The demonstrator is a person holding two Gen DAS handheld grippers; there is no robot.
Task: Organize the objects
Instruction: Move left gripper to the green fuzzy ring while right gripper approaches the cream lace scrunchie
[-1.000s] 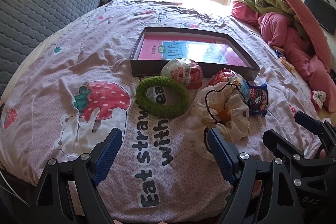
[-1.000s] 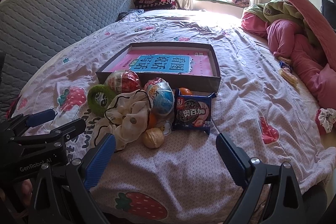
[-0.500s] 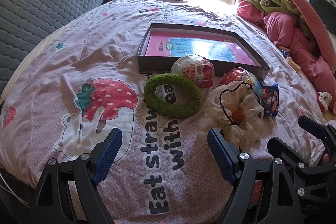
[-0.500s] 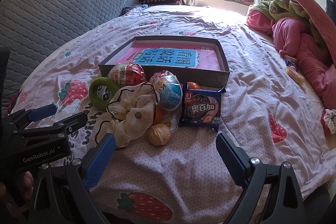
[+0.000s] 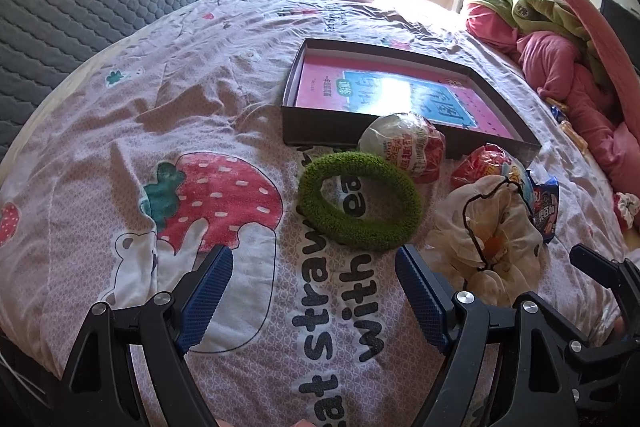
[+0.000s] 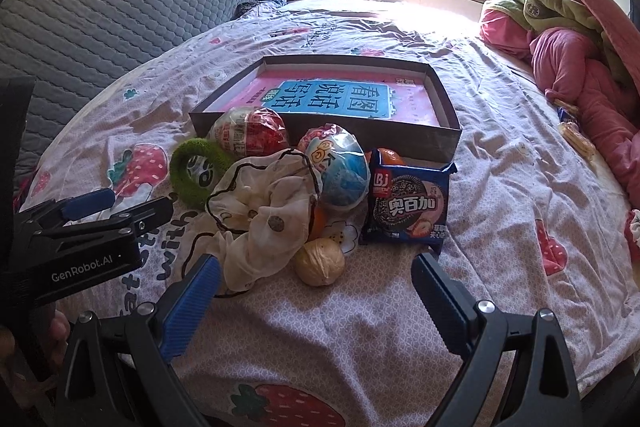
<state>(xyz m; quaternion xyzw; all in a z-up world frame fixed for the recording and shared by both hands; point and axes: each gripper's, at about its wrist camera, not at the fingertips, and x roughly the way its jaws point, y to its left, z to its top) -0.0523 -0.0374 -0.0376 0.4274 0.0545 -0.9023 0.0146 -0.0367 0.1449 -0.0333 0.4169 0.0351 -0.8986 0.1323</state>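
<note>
Left wrist view shows us the green ring (image 5: 360, 201) just before the box (image 5: 408, 95): soft, light, best pinched across its near rim. Our left gripper (image 5: 314, 293) hangs wide open, empty, just short of it; the right gripper (image 6: 316, 301), likewise open, faces the walnut (image 6: 319, 263).

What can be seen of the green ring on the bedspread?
The green ring is a fuzzy, grass-textured loop, soft-looking, lying flat on the printed bedspread with the lettering showing through its hole. It sits just in front of the dark shallow box, beside the foil-wrapped ball and the cream scrunchie. Whether it touches them is unclear. No hand-held gripper holds it.
</note>
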